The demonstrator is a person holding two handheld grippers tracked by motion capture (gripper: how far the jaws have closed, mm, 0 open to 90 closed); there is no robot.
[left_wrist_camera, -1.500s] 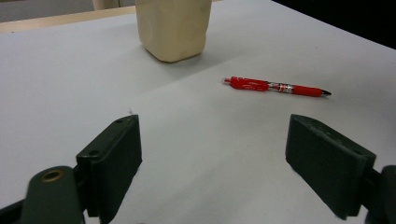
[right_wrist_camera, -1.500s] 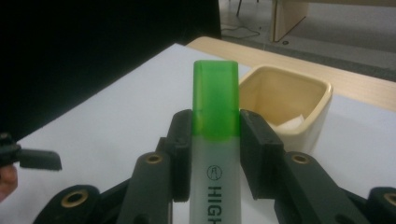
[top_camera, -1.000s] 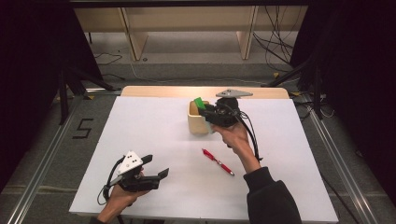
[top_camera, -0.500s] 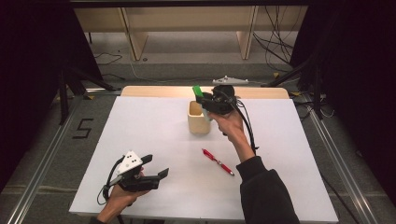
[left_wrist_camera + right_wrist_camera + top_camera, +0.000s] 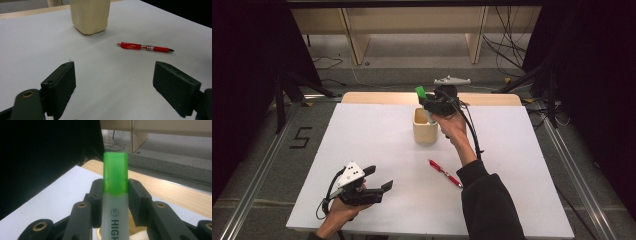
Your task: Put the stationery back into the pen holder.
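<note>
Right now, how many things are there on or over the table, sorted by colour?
Green: 1, the highlighter, in the right gripper
Red: 1, the pen, lying on the table
Beige: 1, the cup, standing
Total: 3

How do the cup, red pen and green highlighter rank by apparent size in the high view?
1. Cup, clearly largest.
2. Red pen.
3. Green highlighter, mostly hidden by the right gripper, so its rank is unsure.
</note>
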